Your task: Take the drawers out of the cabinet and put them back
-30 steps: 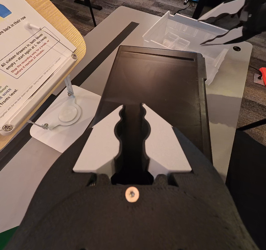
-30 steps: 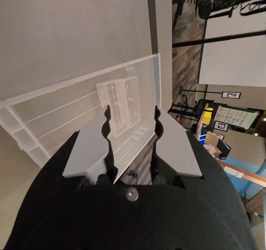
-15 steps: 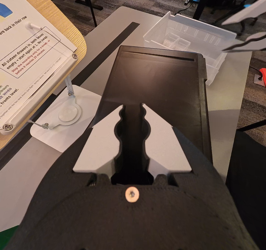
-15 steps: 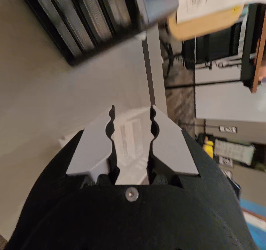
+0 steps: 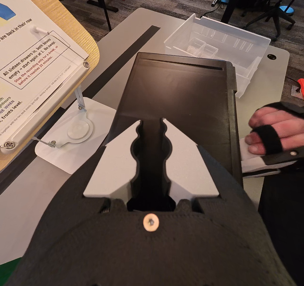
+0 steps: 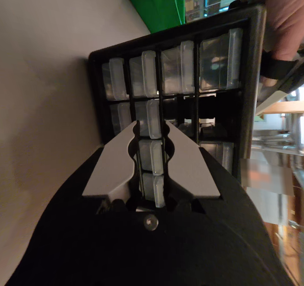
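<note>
Resting over the black cabinet's point(image 5: 177, 93) top panel, the left tongs point(image 5: 151, 121) sat with only a narrow gap between their grey fingers point(image 5: 115, 162), gripping nothing. Off to the right edge of that view, a person's hand point(image 5: 269, 133) with a black strap across its fingers held the other tool low beside the cabinet's side. Just left of the cabinet stood a white stand base point(image 5: 69, 139) on the grey desk point(image 5: 259, 97), carrying a slanted board with a printed sheet point(image 5: 28, 60). Farther back, a clear bin point(image 5: 218, 47) lay on the desk behind the cabinet, with small clear drawers point(image 5: 202, 49) inside it.

Over on the right wrist view, the right tongs point(image 6: 151, 121) were parted a little and empty, aimed at the cabinet's front grid. One clear drawer point(image 6: 150, 118) showed right between the tips, though whether they touched it was hard to call. Two slots point(image 6: 220, 111) next to it gaped dark. A hand point(image 6: 283, 14) sat at the cabinet's far edge.
</note>
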A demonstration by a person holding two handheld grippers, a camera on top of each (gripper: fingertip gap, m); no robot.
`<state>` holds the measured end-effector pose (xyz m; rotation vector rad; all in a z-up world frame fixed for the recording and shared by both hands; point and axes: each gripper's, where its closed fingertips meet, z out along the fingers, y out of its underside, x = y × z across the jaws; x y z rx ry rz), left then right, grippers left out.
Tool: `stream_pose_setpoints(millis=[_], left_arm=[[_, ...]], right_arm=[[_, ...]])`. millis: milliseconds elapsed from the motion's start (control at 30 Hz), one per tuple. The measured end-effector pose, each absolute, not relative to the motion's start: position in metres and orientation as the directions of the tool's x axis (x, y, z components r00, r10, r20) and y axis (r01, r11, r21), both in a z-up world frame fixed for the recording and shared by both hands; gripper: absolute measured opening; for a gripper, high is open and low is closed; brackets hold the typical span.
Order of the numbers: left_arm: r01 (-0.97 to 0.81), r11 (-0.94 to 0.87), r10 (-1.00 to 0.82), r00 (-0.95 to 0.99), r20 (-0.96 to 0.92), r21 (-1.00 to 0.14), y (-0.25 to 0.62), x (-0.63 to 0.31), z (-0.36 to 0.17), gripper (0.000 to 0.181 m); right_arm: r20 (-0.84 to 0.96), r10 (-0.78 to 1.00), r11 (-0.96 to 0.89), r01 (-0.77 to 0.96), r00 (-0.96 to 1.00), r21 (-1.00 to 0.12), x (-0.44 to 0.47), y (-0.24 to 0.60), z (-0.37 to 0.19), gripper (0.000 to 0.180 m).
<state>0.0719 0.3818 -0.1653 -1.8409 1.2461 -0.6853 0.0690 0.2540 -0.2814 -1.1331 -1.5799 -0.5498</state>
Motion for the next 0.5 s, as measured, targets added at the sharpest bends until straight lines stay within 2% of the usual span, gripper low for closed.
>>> stream_pose_setpoints(millis=[100, 200, 233, 500], left_arm=[[-0.499, -0.201, -0.929, 0.369, 0.003, -0.843, 0.382, 0.072, -0.165, 0.019], [-0.499, -0.200, -0.930, 0.368, 0.003, -0.843, 0.382, 0.072, -0.165, 0.019], [-0.499, -0.200, -0.930, 0.367, 0.003, -0.843, 0.382, 0.072, -0.165, 0.019], [-0.498, -0.199, -0.930, 0.367, 0.003, -0.844, 0.382, 0.072, -0.165, 0.019]], right_arm=[[0.961, 0.276, 0.445, 0.883, 0.022, -0.149, 0.064, 0.270, -0.276, 0.023], [0.968, 0.252, 0.438, 0.893, -0.013, -0.102, 0.065, 0.284, -0.286, 0.023], [0.969, 0.245, 0.447, 0.889, -0.018, -0.097, 0.065, 0.285, -0.289, 0.026], [0.971, 0.239, 0.469, 0.879, -0.028, -0.090, 0.065, 0.280, -0.288, 0.012]])
